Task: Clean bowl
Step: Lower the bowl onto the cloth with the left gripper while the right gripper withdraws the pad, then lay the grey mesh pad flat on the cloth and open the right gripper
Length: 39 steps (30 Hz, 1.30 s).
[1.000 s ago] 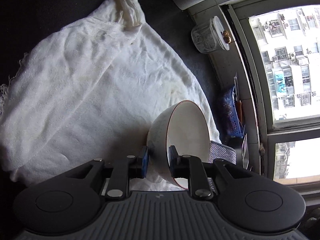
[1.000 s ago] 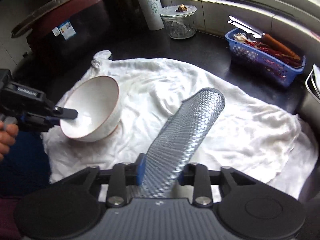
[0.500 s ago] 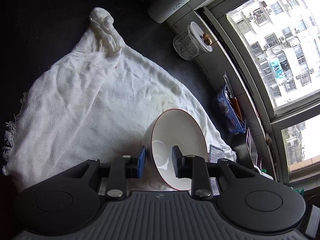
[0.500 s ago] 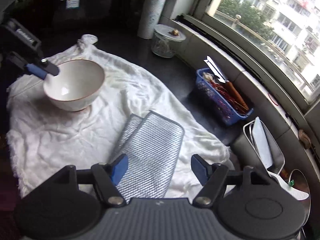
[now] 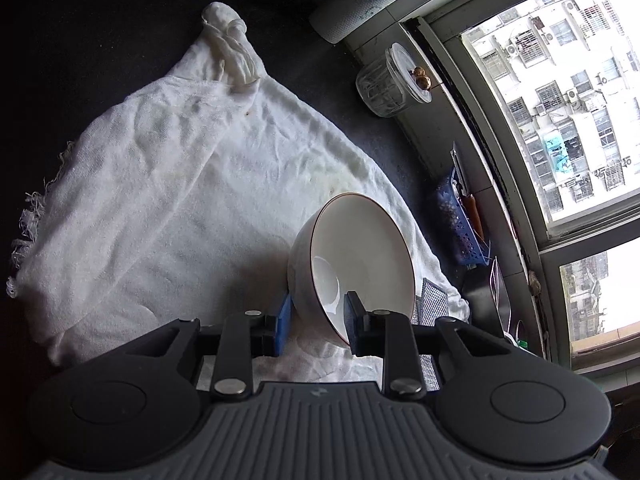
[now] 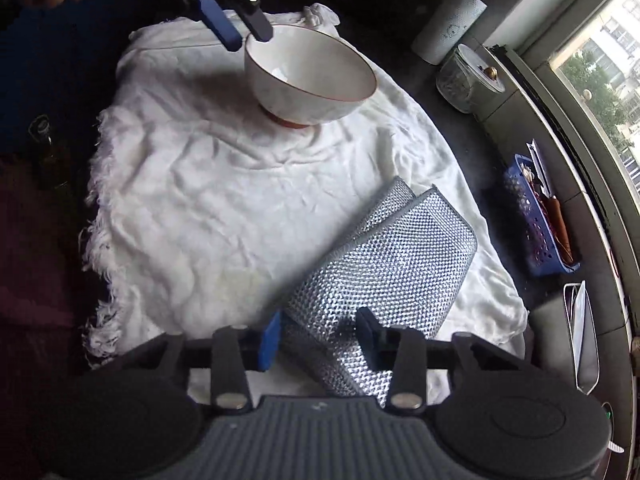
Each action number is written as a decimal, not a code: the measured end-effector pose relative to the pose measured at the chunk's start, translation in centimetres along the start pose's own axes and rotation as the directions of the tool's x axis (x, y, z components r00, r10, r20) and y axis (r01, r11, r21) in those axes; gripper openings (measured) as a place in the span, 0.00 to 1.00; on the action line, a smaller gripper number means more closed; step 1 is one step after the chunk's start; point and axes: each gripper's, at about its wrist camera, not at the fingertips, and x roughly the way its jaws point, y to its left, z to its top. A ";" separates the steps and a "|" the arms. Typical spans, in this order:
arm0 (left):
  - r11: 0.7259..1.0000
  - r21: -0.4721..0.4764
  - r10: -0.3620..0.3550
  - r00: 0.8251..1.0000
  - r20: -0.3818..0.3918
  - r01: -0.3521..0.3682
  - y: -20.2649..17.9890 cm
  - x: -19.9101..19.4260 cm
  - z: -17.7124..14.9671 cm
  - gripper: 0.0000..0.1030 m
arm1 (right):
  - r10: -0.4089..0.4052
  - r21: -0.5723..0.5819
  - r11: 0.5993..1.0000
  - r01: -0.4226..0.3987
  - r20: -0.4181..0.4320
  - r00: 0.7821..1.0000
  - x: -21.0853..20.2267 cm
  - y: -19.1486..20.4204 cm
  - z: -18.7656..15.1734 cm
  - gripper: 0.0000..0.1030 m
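Observation:
A white bowl (image 5: 360, 256) with a brown rim stands on a white cloth (image 5: 160, 184). It also shows in the right wrist view (image 6: 308, 76), upright on the cloth (image 6: 192, 208). My left gripper (image 5: 318, 320) is open, its fingers standing either side of the bowl's near rim; it shows in the right wrist view (image 6: 246, 36) too. A silver mesh scouring cloth (image 6: 384, 268) lies folded on the white cloth. My right gripper (image 6: 320, 340) is open, its fingers straddling the mesh cloth's near end.
A glass jar (image 6: 468, 76) and a paper roll (image 6: 448, 24) stand by the window sill. A blue basket (image 6: 536, 224) with a knife and chillies sits on the right. A metal container (image 6: 580, 340) is at the near right. A dark bottle (image 6: 48, 152) stands left.
My right gripper opened and let go of the mesh cloth, which now lies flat. The bowl went from tilted to upright, and my left gripper loosened on its rim.

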 end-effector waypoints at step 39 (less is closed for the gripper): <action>0.998 -0.068 -0.012 1.000 0.003 0.012 1.3 0.0 -0.4 0.25 | -0.009 0.176 0.984 -0.024 0.186 0.983 -1.2 -1.5 2.5 0.03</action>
